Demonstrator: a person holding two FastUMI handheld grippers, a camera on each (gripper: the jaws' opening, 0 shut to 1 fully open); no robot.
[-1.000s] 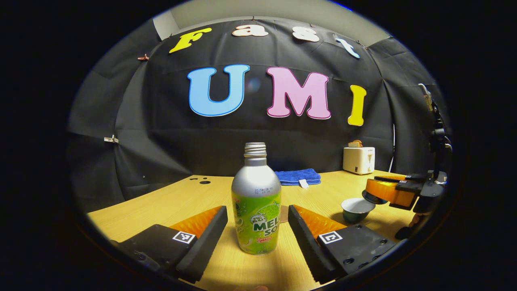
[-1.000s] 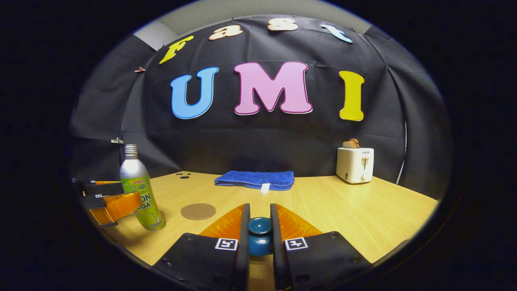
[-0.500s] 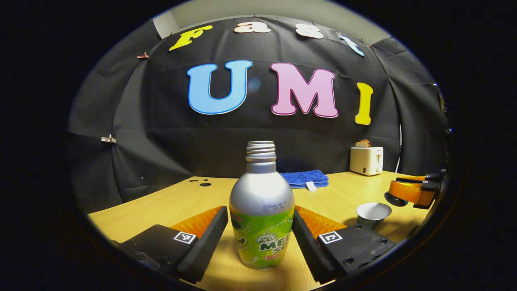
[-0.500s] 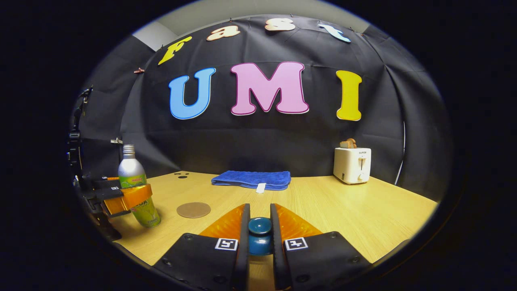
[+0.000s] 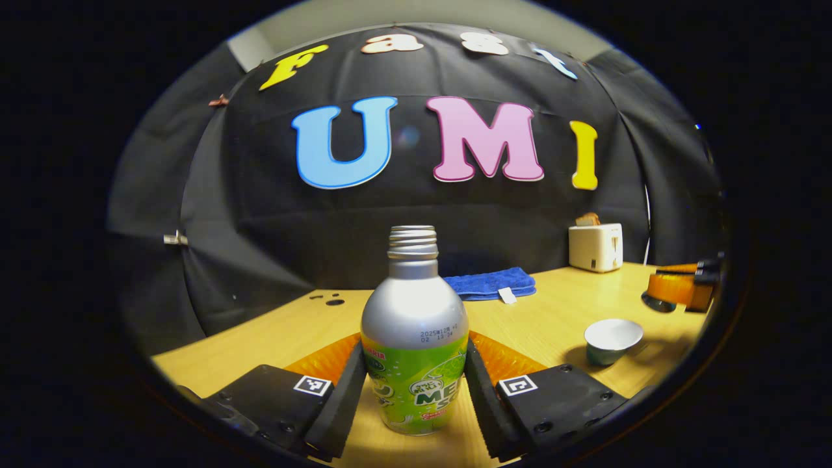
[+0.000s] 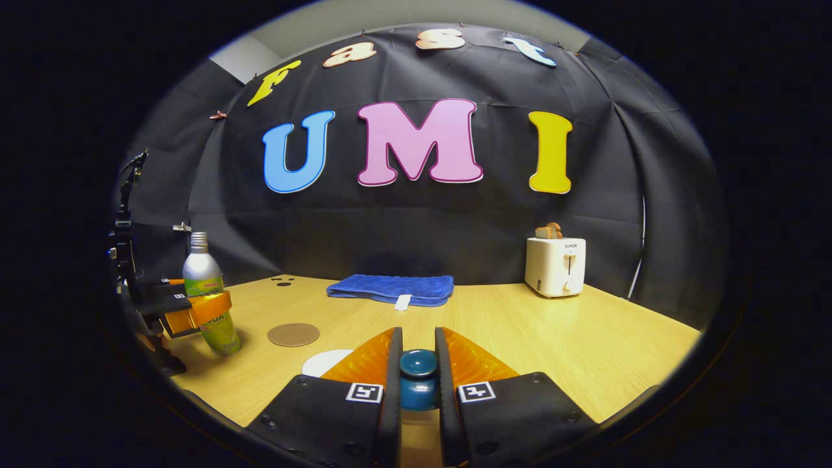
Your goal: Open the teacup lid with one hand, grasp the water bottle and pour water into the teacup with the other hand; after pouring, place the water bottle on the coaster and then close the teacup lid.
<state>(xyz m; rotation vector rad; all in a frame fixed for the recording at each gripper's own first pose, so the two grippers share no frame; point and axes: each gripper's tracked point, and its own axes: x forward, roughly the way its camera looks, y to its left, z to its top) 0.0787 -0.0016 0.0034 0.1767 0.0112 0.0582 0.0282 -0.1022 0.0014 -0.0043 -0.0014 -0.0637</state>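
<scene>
A silver bottle point(image 5: 414, 344) with a green label and no cap stands upright on the table. My left gripper point(image 5: 414, 390) is shut on its label, one finger pressed to each side. Farther off, in the right gripper view, the bottle point(image 6: 207, 305) sits in that left gripper point(image 6: 188, 311). My right gripper point(image 6: 418, 341) is shut on the blue knob of the teacup lid point(image 6: 418, 372), held above the table. The uncovered teacup point(image 5: 612, 339), white inside, stands to the right of the bottle; its rim point(image 6: 328, 362) peeks out beside my right fingers. A round brown coaster point(image 6: 294, 335) lies between bottle and cup.
A folded blue towel point(image 6: 390, 289) lies at the back of the wooden table point(image 6: 552, 338). A white toaster point(image 6: 556, 266) with toast stands at the back right. The right gripper point(image 5: 679, 289) with the lid hangs right of the cup.
My left fingers have moved forward around the bottle and shut on it. The right gripper with the lid has drifted a little to the right, away from the cup.
</scene>
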